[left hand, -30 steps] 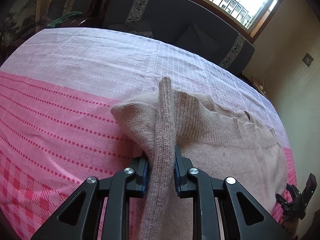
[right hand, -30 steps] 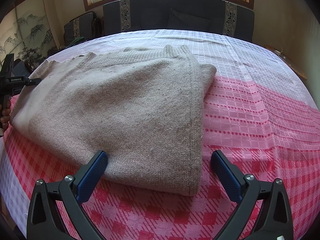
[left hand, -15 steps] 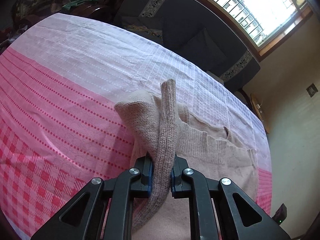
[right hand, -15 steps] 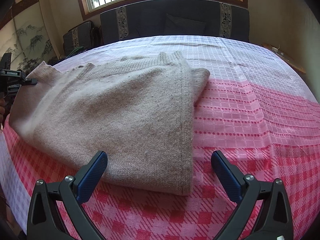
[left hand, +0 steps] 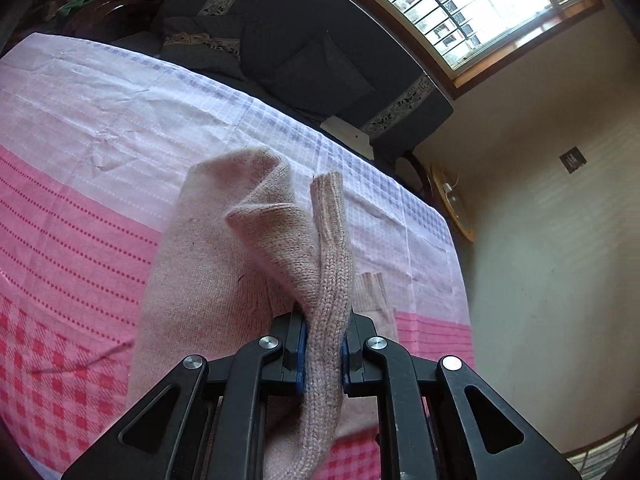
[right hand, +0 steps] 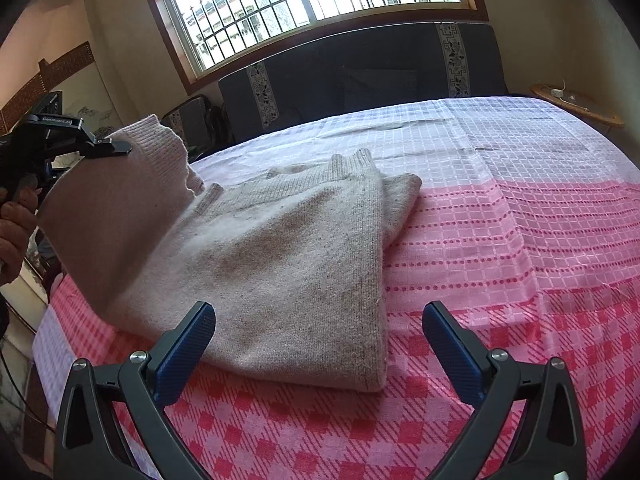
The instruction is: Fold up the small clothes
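The left gripper (left hand: 322,354) has its jaws clamped on the beige sweater's (right hand: 288,264) ribbed edge, apparently the hem; the right gripper (right hand: 320,354) hangs wide open, empty.

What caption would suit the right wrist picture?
Open right gripper hovers over a folded sweater while the left gripper lifts its edge.

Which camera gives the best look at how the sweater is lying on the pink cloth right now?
The right wrist view: it shows the whole beige sweater spread on the pink cloth, its left side lifted by the left gripper. The left wrist view shows only the ribbed edge pinched between its pads, with bunched knit behind it.
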The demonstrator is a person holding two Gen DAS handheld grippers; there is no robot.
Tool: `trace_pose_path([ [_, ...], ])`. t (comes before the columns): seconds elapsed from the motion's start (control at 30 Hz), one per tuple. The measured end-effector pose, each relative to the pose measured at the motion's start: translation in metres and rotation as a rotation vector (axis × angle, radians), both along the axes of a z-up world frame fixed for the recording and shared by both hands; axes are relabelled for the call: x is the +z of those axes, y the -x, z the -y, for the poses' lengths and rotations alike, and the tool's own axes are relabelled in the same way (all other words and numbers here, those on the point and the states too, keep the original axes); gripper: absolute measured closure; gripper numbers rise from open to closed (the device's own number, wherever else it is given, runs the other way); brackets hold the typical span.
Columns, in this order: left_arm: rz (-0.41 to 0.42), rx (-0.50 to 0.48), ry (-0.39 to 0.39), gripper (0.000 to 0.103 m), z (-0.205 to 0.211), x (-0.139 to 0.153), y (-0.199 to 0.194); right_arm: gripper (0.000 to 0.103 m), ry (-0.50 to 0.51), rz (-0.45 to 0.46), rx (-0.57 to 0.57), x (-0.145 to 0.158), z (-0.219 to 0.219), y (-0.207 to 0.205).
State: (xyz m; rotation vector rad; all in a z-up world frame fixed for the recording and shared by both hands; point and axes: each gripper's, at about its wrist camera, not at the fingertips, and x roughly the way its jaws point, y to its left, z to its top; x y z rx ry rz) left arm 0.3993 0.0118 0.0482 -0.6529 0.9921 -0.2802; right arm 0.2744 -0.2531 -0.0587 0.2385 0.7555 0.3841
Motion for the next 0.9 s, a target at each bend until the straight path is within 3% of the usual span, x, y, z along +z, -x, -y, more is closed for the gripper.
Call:
trace_pose_path([
  [0.2,-0.063,-0.088,0.033,0.09,0.083,-0.026,-0.022,0.0,-0.187,-0.029,0.052,0.002,0.012,-0.003],
  [0.37,-0.133,-0.144,0.105,0.09,0.125,-0.058,-0.032,0.0,-0.227,-0.03,0.092,0.002,0.013,-0.003],
  [0.53,-0.162,-0.262,0.152,0.086,0.145,-0.065,-0.039,0.0,-0.257,-0.035,0.121,0.001,0.016,-0.004],
  [0.6,-0.156,-0.274,0.209,0.069,0.141,-0.061,-0.037,0.0,-0.269,-0.027,0.135,0.003,0.017,-0.002],
  [0.63,-0.146,-0.28,0.279,0.064,0.134,-0.059,-0.034,0.0,-0.281,-0.026,0.142,0.004,0.017,-0.001],
  [0.7,-0.121,-0.315,0.412,0.036,0.126,-0.054,-0.031,0.0,-0.338,-0.032,0.163,0.005,0.018,-0.002],
  [0.8,-0.045,-0.306,0.392,0.033,0.112,-0.036,-0.024,0.0,-0.415,-0.04,0.178,0.01,0.02,-0.006],
  [0.9,0.062,-0.326,0.233,0.033,0.099,-0.016,-0.009,0.0,-0.457,-0.081,0.197,0.013,0.02,-0.013],
])
